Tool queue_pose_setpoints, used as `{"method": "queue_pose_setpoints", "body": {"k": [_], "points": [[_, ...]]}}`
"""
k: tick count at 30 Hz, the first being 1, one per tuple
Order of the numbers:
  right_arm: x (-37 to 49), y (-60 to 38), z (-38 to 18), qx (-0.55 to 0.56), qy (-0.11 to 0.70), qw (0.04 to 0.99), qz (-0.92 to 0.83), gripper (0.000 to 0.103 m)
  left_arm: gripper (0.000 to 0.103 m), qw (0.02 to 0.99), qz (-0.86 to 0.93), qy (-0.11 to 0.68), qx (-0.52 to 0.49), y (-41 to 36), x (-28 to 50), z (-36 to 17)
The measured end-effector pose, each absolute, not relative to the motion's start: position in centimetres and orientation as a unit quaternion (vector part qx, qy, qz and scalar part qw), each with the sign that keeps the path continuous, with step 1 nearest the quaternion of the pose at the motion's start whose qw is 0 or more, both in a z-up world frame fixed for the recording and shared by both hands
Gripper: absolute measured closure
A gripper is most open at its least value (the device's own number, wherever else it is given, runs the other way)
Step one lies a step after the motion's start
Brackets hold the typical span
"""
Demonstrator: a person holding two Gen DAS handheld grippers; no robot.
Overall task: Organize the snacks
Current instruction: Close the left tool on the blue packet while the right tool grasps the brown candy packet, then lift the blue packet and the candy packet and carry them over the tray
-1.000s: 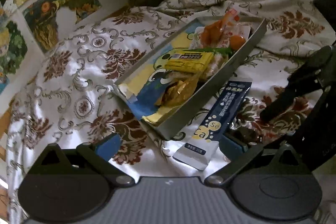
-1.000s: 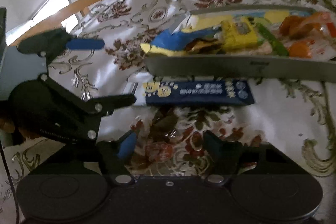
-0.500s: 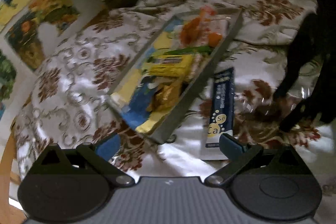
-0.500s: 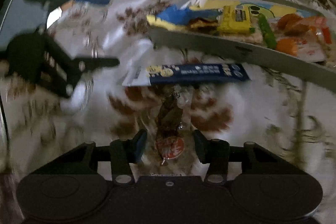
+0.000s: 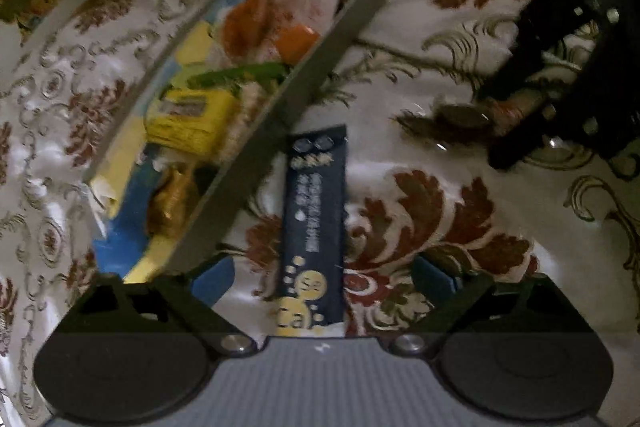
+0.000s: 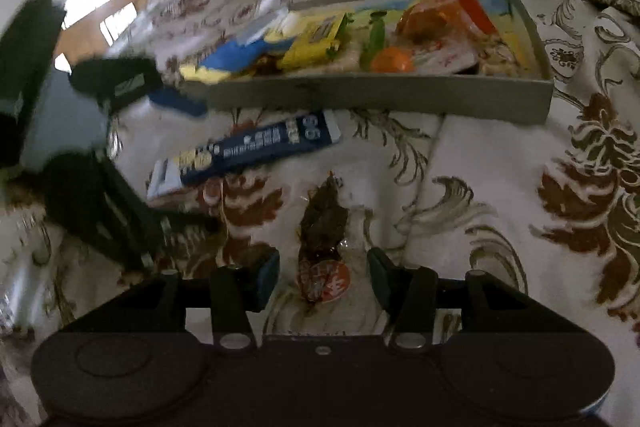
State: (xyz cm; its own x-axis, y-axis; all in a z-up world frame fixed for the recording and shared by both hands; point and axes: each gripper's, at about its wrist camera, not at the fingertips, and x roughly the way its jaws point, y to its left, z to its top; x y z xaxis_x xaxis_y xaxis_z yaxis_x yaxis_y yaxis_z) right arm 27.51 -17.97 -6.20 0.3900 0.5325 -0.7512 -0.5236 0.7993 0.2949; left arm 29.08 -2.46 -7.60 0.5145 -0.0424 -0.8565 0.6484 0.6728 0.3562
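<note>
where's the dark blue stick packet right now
The dark blue stick packet lies flat on the floral cloth just outside the grey tray, between the left gripper fingers in its view.

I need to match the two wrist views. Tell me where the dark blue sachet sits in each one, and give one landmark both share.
Left wrist: the sachet lies lengthwise at centre, running up from between the left gripper fingers, just right of the tray wall.
Right wrist: the sachet lies slantwise left of centre, on the cloth below the tray, beyond the right gripper.
Shared landmark: the grey tray of snacks.
</note>
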Motion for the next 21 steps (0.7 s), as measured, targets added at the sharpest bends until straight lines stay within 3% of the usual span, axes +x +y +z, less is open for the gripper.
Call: {"method": "queue_pose_setpoints", "body": {"k": [2,5,10,13,21], "points": [[27.9,-17.9,-6.0,0.021,0.445,0.836,0.322,0.042,0.011,0.802,-0.210,0.451,0.331,-2.4,29.1,-7.8],[28.0,-17.3,-6.3,0.016,0.454,0.831,0.322,0.041,0.027,0.801,-0.207,0.477,0.298,-2.2,29.1,-7.4],[26.8,-17.0,-6.7,-0.022,0.445,0.840,0.310,0.053,0.045,0.801,-0.182,0.488,0.294,-2.5,28.7,-7.1],[26.6,-17.5,-6.6,-0.007,0.446,0.840,0.308,0.054,0.066,0.801,-0.164,0.492,0.300,-2.8,28.7,-6.6],[24.9,-17.6,-5.3,-0.043,0.401,0.857,0.321,0.056,0.069,0.805,-0.132,0.510,0.271,-2.8,27.5,-5.3]]}}
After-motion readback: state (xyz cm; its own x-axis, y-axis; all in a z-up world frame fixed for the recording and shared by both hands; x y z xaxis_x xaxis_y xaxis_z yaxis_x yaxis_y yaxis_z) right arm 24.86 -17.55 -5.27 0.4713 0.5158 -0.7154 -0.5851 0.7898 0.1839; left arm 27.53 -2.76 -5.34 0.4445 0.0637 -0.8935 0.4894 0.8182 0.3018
